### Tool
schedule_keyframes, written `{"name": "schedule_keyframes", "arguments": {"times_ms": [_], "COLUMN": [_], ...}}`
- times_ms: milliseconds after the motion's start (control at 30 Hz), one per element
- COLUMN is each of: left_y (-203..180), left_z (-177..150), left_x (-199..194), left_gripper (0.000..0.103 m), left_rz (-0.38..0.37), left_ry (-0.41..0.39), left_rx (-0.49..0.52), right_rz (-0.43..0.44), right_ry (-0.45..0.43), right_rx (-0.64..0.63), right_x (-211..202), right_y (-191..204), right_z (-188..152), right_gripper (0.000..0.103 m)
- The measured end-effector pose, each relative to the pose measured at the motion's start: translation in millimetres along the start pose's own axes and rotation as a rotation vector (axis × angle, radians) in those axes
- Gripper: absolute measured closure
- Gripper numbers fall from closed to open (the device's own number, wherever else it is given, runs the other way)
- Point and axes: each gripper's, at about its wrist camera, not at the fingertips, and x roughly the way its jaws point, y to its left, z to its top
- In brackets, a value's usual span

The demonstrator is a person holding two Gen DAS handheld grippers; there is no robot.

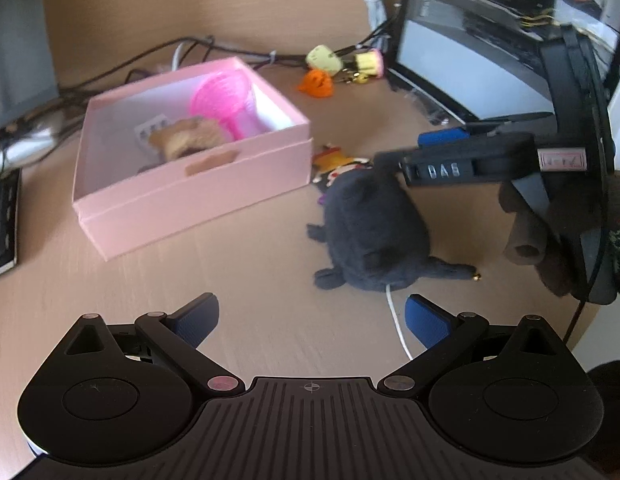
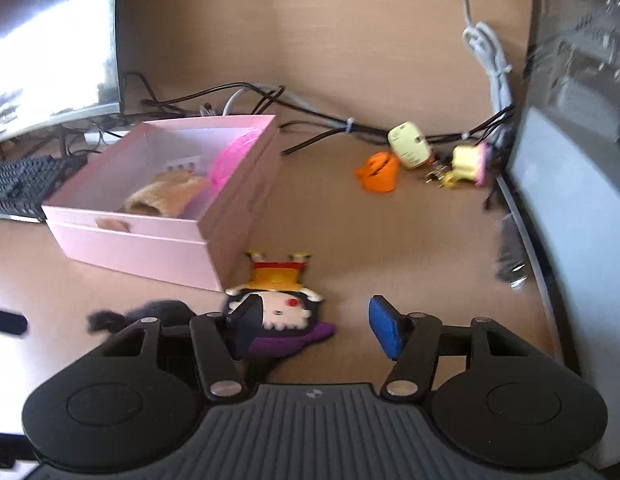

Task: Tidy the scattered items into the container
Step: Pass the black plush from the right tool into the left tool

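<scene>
Holding nothing, the left gripper (image 1: 312, 322) hovered wide open at lower centre; the right gripper (image 2: 318, 326) stood part open, empty, over a flat skull-faced rubber charm (image 2: 279, 304). Left of centre sat the pale pink cardboard box (image 1: 197, 196), a black plush cat (image 1: 368, 232) beside it.

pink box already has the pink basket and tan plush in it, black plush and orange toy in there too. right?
Not quite. The pink box holds the pink basket and tan plush, but the black plush and orange toy lie outside it on the desk, as the left wrist view shows.
</scene>
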Motion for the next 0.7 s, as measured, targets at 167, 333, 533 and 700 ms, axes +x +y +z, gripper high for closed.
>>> {"name": "schedule_keyframes", "arguments": {"times_ms": [167,333,533,700], "left_y": [4.3,13.0,22.6,29.0], "left_z": [-5.8,-10.8,-16.9,-21.2], "left_x": [3.4,6.2,5.0,-3.4], "left_gripper": [0.001,0.001,0.001,0.001], "left_rz": [0.006,0.047,0.091,0.085], "left_ry": [0.031,0.055,0.071,0.070], "left_rx": [-0.012,-0.036,-0.047,-0.049], "right_rz": [0.155,0.185,0.065,0.078], "right_ry": [0.066,-0.033,-0.014,0.065], "right_rx": [0.023,-0.005,-0.088,-0.073], "right_x": [-7.4,-16.7,18.8,48.3], "right_y": [11.0,23.1,26.3,28.2], "right_z": [-20.3,-12.1,0.2,8.4], "right_gripper": [0.047,0.032,0.019,0.019]}}
